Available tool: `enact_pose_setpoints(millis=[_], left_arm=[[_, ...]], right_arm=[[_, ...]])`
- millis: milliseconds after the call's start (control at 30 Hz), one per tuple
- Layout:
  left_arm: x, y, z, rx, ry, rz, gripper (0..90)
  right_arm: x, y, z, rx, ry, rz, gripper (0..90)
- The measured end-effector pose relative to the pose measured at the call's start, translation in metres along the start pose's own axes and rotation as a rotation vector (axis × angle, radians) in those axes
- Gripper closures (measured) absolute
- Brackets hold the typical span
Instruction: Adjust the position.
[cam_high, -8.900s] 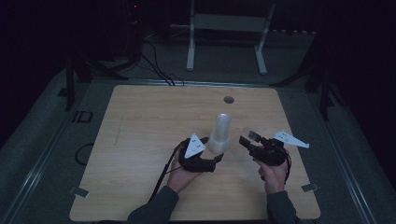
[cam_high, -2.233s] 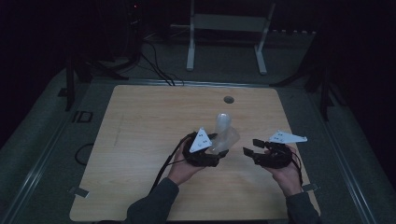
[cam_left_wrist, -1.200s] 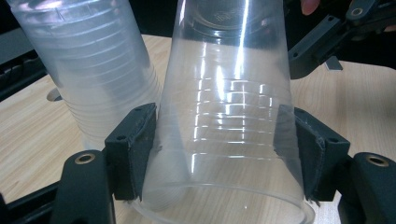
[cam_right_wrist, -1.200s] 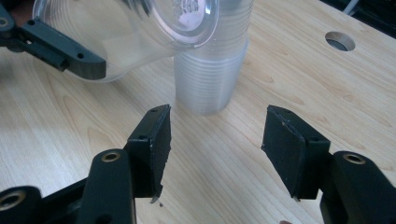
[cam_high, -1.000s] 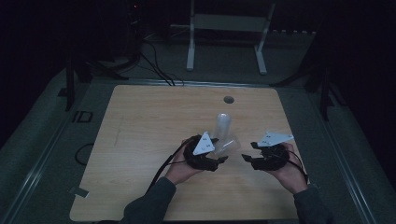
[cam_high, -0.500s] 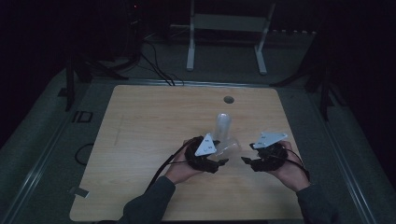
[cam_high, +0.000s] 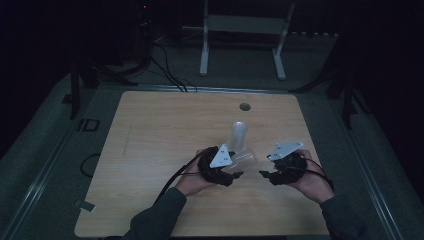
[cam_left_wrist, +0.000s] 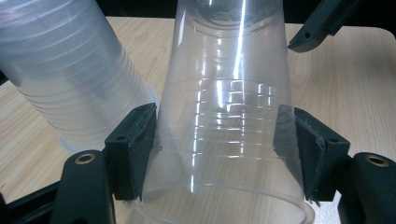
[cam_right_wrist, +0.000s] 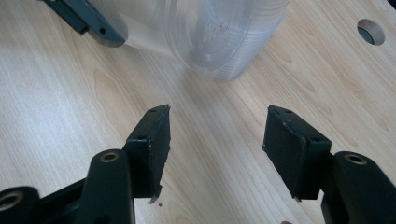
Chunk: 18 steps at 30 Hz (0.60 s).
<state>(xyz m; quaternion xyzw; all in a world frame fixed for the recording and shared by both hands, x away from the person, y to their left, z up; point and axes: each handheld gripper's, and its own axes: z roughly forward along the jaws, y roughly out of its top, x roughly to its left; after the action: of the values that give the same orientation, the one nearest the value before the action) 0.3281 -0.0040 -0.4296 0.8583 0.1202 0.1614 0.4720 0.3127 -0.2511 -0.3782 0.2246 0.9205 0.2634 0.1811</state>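
A stack of clear plastic cups (cam_high: 239, 134) stands upside down near the table's middle. My left gripper (cam_high: 239, 166) is shut on one clear cup (cam_left_wrist: 229, 121), its pads (cam_left_wrist: 133, 140) pressing both sides near the rim. That cup (cam_high: 246, 157) lies tilted just in front of the stack (cam_left_wrist: 70, 84), its closed end toward my right gripper (cam_high: 265, 175). The right gripper (cam_right_wrist: 217, 135) hovers low over bare wood, open and holding nothing. It points at the held cup's closed end (cam_right_wrist: 205, 28), a short way off.
The wooden table (cam_high: 150, 150) has a round cable hole (cam_high: 245, 106) behind the stack, also seen in the right gripper view (cam_right_wrist: 371, 30). A white frame stand (cam_high: 242, 30) and cables lie on the dark floor beyond the far edge.
Since the earliest frames the left gripper has taken one cup and tipped it over in front of the stack. The right gripper has come lower and closer. Over the last second little has moved.
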Motion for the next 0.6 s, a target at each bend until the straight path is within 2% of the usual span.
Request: enact_pose_setpoints(millis=[600], left_arm=[[-0.001, 0.004, -0.001, 0.033, -0.026, 0.039, 31.1]], right_arm=[[-0.003, 0.013, -0.008, 0.071, -0.002, -0.094, 40.4]])
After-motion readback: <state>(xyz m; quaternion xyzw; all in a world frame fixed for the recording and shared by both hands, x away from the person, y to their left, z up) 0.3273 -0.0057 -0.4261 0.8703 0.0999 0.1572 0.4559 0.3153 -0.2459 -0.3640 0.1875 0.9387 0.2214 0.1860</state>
